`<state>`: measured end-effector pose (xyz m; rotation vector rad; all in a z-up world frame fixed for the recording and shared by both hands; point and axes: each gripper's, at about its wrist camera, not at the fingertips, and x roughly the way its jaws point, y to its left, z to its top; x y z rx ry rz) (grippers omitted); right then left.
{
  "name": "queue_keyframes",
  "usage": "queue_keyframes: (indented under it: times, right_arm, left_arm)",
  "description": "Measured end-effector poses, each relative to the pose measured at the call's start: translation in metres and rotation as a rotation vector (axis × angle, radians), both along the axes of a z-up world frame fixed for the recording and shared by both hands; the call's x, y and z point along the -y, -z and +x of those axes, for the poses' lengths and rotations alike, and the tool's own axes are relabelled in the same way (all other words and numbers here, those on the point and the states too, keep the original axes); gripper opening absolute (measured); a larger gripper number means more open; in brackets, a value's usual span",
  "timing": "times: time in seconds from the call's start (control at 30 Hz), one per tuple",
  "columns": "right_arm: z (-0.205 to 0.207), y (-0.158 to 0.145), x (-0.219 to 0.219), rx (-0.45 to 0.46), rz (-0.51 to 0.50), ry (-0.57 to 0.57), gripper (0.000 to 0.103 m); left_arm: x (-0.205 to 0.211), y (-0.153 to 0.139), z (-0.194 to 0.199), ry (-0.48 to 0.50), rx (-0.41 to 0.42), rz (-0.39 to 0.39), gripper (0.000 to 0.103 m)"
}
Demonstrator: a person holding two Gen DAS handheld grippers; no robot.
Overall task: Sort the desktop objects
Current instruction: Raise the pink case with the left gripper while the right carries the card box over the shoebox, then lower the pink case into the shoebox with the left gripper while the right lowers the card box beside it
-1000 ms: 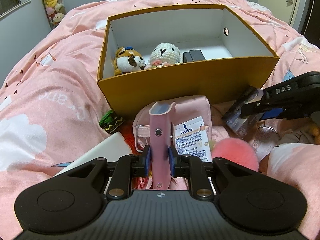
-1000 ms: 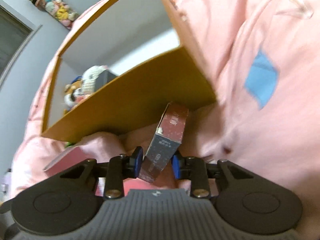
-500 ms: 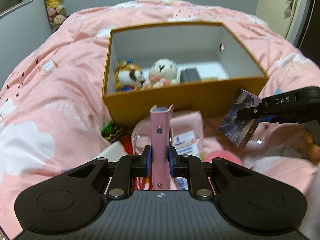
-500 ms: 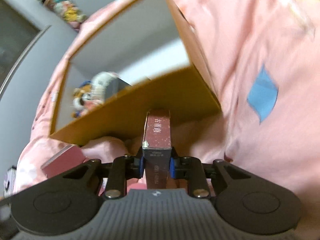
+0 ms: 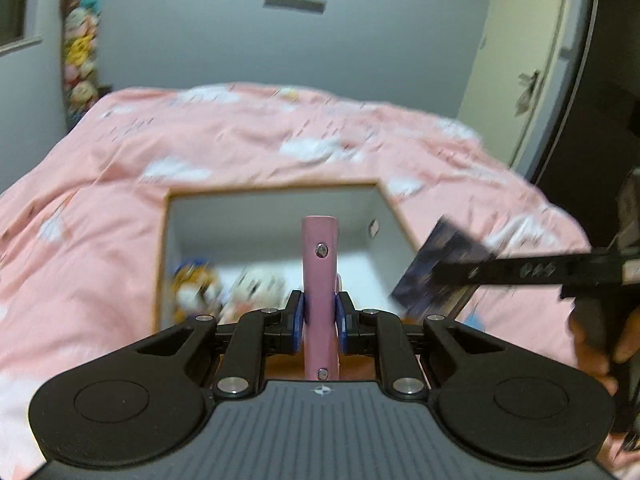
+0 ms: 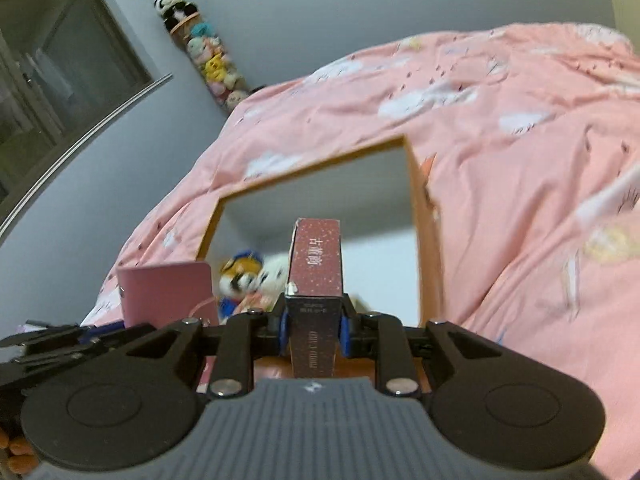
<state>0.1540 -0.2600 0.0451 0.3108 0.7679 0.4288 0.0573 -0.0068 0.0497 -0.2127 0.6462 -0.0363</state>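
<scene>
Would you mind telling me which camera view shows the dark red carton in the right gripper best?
The right wrist view: the dark red carton stands sharp and central, clamped in the right gripper, its printed face legible. The left wrist view shows the same carton only from the side, blurred and partly covered by a gripper finger.

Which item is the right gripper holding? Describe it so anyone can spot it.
On the pink bed sits an open box. In front of it, the right gripper clamps a slim dark-red carton, speckled and printed with characters, unlike the plain pink case beside it.
</scene>
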Motion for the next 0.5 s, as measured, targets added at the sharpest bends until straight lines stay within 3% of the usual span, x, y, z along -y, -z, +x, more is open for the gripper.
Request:
queue_keyframes:
  times: [0.3,0.5]
  right_arm:
    - [0.043,0.010,-0.001,-0.012,-0.062,0.034,0.025]
    - [0.060,0.021,0.003,-0.041,-0.108,0.055,0.025]
  left_arm:
    - [0.015,0.021,0.075,0.067,0.061,-0.109,0.019]
    - [0.019,0.052,0.106,0.072,0.029,-0.163,0.018]
